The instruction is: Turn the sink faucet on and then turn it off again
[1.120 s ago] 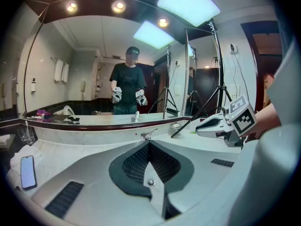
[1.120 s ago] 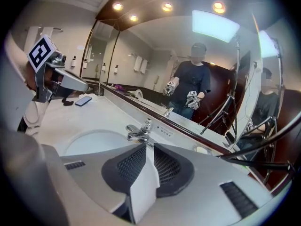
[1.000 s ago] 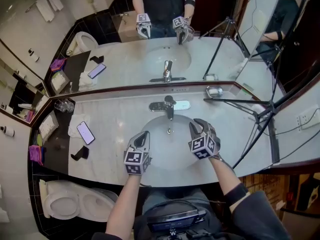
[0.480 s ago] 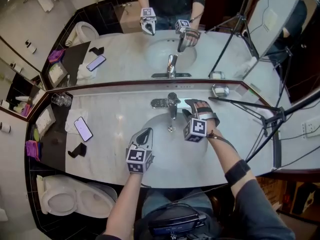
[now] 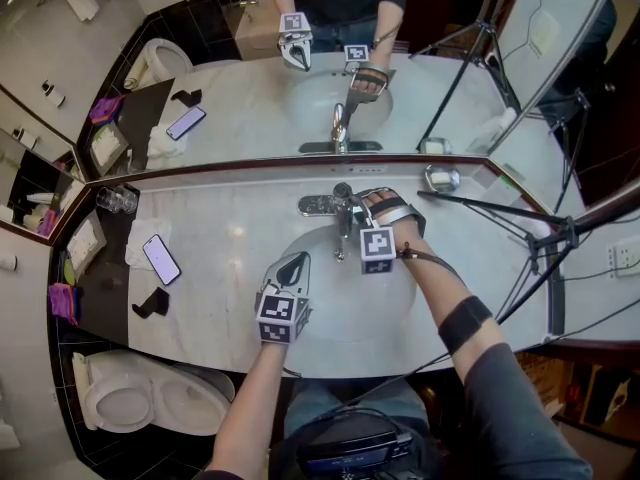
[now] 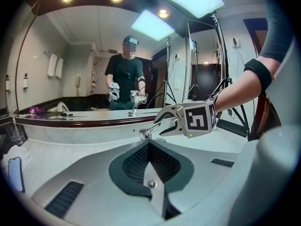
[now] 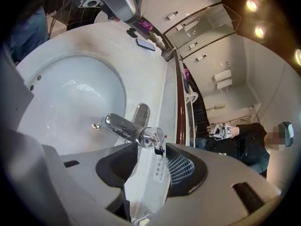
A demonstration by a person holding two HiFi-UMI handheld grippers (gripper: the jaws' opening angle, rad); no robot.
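Note:
The chrome faucet [image 5: 342, 211] stands at the back of the white sink basin [image 5: 335, 303], its lever on top. My right gripper [image 5: 357, 208] reaches in from the right. In the right gripper view the faucet [image 7: 123, 127] points into the basin [image 7: 70, 102], and the lever's end lies between the jaws of my right gripper [image 7: 151, 157]. The jaws have just been closing a little, but gaps remain on both sides. My left gripper [image 5: 292, 266] hovers over the basin's front, shut and empty. Its view shows the shut left gripper [image 6: 149, 143] pointing at the faucet [image 6: 144, 134].
A phone [image 5: 161, 258] on a white cloth and a small black object [image 5: 153, 302] lie on the marble counter at left, and a glass [image 5: 116, 200] stands further back. A soap dish [image 5: 441, 179] and tripod legs [image 5: 505, 220] are at right. The mirror backs the counter.
My right gripper has moved from over the basin's front up to the faucet, rolling over and opening wide around the lever. The left gripper has shifted only slightly.

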